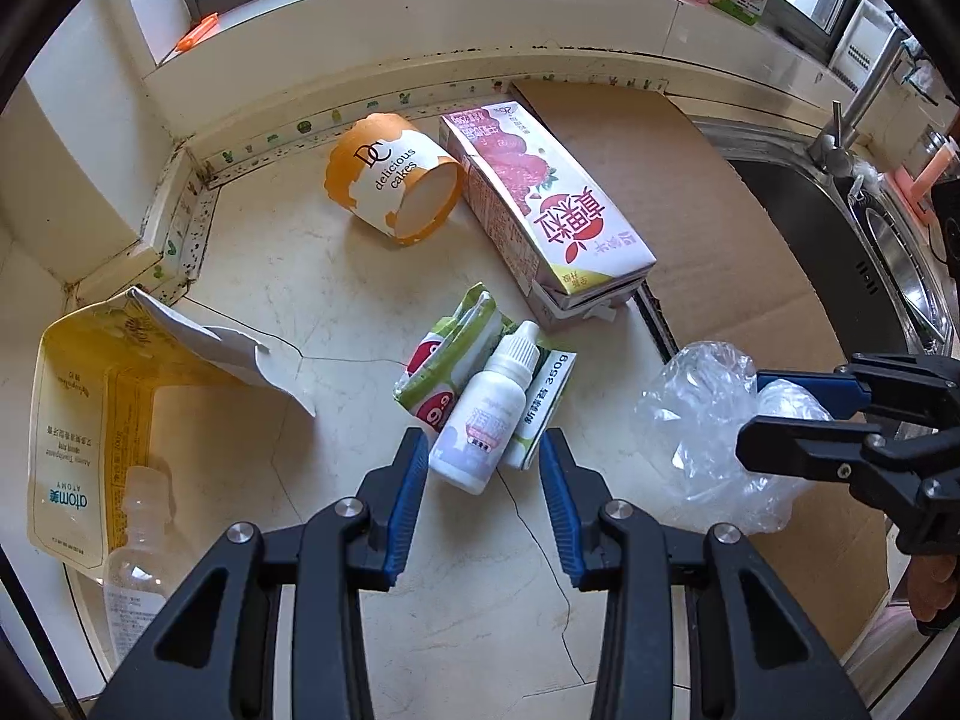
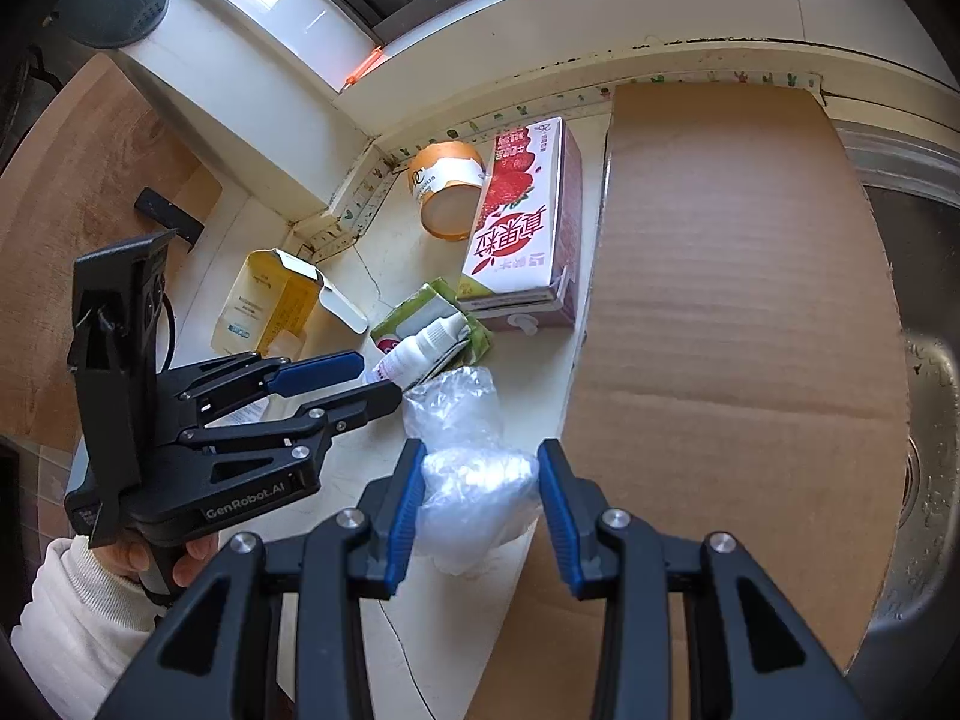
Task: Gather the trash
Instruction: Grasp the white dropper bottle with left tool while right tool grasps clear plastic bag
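Note:
Trash lies on a cream counter [image 1: 336, 312]: a small white dropper bottle [image 1: 486, 414] on a green wrapper [image 1: 456, 342], a red juice carton [image 1: 540, 210], an orange paper cake cup [image 1: 393, 177], a yellow toothpaste box [image 1: 108, 414], a clear plastic bottle [image 1: 135, 564] and a crumpled clear plastic bag [image 1: 708, 420]. My left gripper [image 1: 483, 450] is open, its fingers on either side of the dropper bottle's base. My right gripper [image 2: 480, 462] is open around the plastic bag [image 2: 474, 480]; it also shows at the right in the left wrist view [image 1: 750, 414].
A sheet of brown cardboard [image 2: 720, 312] lies right of the trash, partly over a steel sink [image 2: 924, 360]. A faucet [image 1: 840, 126] stands at the back right. A windowsill [image 1: 480, 18] with snack packs runs behind. A wall corner bounds the counter's left side.

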